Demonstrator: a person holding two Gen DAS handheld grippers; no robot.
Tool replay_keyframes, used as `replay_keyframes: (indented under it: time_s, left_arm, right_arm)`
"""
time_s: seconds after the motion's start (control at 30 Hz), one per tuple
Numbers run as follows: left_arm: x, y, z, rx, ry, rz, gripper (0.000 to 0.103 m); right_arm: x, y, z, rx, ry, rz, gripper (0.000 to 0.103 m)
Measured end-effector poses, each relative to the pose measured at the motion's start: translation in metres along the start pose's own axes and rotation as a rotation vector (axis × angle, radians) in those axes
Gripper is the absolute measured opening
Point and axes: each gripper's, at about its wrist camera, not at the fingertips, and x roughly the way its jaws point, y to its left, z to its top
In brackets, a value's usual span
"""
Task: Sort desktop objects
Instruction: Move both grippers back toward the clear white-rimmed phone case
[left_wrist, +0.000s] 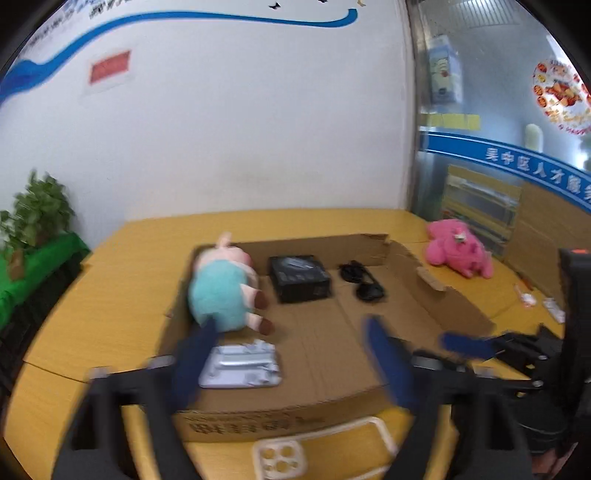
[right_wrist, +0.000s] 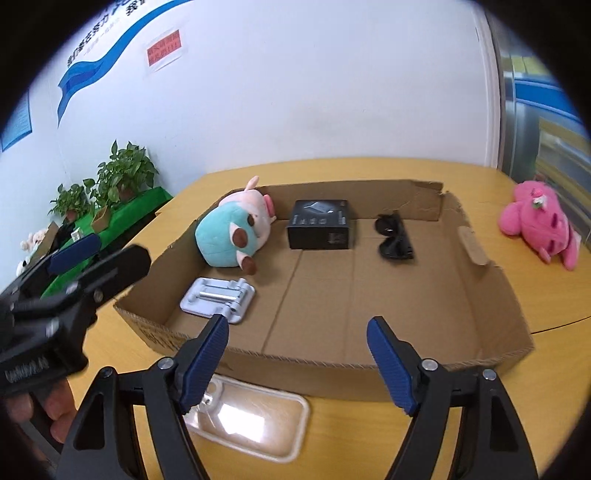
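Two things are not in the cardboard box (right_wrist: 369, 363) yet. The clear phone case (right_wrist: 251, 417) lies flat on the yellow table (right_wrist: 369, 435), touching the box's near wall at about 7 o'clock. The pink plush toy (right_wrist: 535, 225) lies out past the box's far corner, at about 2 o'clock.

The case looks light, thin and a bit bendy. It is smooth too, so I think it could slip. A pinch on one long edge seems best, since it lies too flat to grab from the top. The pink toy is soft and squashy and looks light - a squeeze on its fat middle should hold, and it won't break.

The right gripper (right_wrist: 297, 325) hangs just above the case, tilted down toward the box, with its blue pads (right_wrist: 203, 362) wide apart and nothing between them. The left gripper (left_wrist: 290, 325) is beside it at 9 o'clock, tilted down too - its fingers are apart and empty, though it looks blurry.
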Motion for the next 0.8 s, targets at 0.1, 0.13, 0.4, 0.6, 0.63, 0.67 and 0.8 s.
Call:
replay_keyframes:
  time_s: [0.1,0.13,0.4,0.6,0.63,0.67,0.8]
  left_arm:
    - [0.009,-0.008,-0.008,-0.039,0.092,-0.059,0.001]
    - [0.009,-0.012,-0.012,-0.034,0.097,-0.040,0.001]
    - [-0.022,-0.030,-0.023,-0.022,-0.018,0.082,0.102]
    - [-0.027,-0.030,-0.029,-0.004,-0.003,0.095,0.102]
    - [-0.028,-0.030,-0.031,0.001,-0.002,0.099,0.102]
    - [-0.028,-0.029,-0.033,0.001,0.000,0.100,0.102]
    - [-0.026,-0.022,-0.043,-0.011,0.023,0.082,0.102]
  right_arm:
    - [-0.005,-0.011,-0.009,0.018,0.027,0.044,0.005]
    - [-0.009,-0.014,-0.012,0.026,0.021,0.056,0.005]
    - [-0.041,-0.028,-0.024,0.027,-0.054,0.018,0.074]
    - [-0.039,-0.038,-0.033,0.073,-0.041,0.028,0.074]
    - [-0.040,-0.038,-0.035,0.078,-0.043,0.030,0.074]
    - [-0.039,-0.039,-0.037,0.079,-0.043,0.029,0.074]
    - [-0.035,-0.037,-0.043,0.059,-0.016,0.030,0.074]
